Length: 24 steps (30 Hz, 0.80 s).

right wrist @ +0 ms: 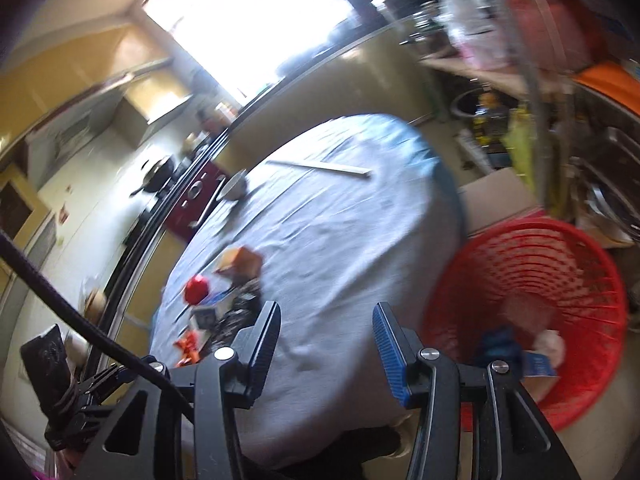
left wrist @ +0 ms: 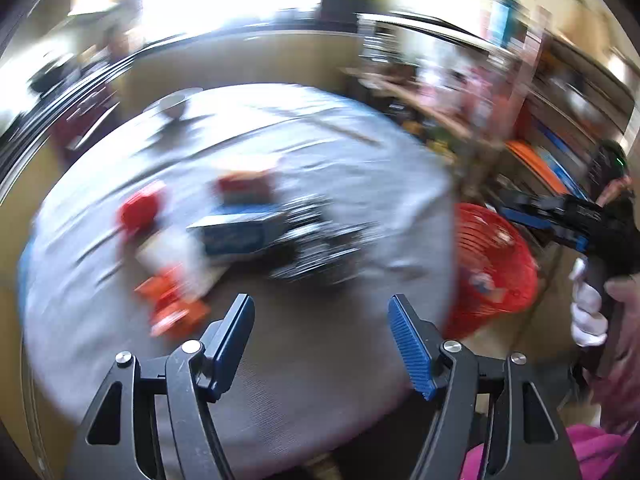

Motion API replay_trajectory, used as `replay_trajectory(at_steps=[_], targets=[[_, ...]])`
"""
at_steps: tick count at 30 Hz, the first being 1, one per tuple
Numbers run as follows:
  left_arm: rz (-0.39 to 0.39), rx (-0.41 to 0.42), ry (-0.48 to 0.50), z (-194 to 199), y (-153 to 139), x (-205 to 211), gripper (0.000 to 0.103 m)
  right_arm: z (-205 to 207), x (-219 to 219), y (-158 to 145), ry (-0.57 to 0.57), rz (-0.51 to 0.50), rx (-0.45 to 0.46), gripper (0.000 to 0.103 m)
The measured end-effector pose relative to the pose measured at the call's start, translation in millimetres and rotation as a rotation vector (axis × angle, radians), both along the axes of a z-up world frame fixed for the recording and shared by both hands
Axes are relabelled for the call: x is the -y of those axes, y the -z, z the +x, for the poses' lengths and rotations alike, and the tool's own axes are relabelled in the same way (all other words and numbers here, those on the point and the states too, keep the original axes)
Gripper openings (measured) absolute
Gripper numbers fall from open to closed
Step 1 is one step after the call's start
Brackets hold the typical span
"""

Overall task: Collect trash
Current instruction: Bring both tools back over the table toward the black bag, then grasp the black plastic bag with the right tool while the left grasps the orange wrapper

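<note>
Both views are motion-blurred. A heap of trash lies on the round table's grey cloth [left wrist: 320, 152]: a red cup [left wrist: 140, 208], a blue box [left wrist: 232, 232], orange wrappers [left wrist: 172, 304], a dark crumpled bag [left wrist: 316, 240]. My left gripper [left wrist: 321, 340] is open and empty, above the near table edge, short of the heap. My right gripper [right wrist: 326, 344] is open and empty, between the table [right wrist: 340, 220] and the red basket [right wrist: 592, 288]. The right gripper also shows in the left wrist view [left wrist: 520, 208], over the basket [left wrist: 492, 272]. The heap shows in the right wrist view [right wrist: 224, 304].
The basket holds a blue item [right wrist: 500, 344] and a pale wad [right wrist: 552, 344]. A metal bowl [right wrist: 234, 188] and a long pale stick [right wrist: 320, 168] lie on the far side of the table. Cluttered shelves [right wrist: 520, 80] stand at the right, a counter with a pan [right wrist: 156, 176] at the left.
</note>
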State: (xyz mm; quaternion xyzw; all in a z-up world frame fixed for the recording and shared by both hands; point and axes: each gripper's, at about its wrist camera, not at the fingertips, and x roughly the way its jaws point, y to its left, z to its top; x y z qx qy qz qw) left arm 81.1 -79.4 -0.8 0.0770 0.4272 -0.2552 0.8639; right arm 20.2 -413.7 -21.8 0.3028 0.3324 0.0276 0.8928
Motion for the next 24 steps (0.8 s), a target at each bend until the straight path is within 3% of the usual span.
replay_trajectory(at_steps=[5,9,18,24], targets=[[-0.046,-0.039,-0.238,20,11,-87,0.071,34,-49,-1,-0.110,-0.010,-0.008,0.052],[-0.099,-0.055,-0.324,27,14,-116,0.071,59,-84,-8,-0.175,-0.029,0.002,0.052],[-0.130,-0.094,-0.307,46,33,-121,0.072,105,-129,17,-0.245,-0.079,-0.100,0.052],[-0.181,-0.177,-0.306,70,50,-119,0.072,129,-146,30,-0.254,-0.093,-0.144,0.052]])
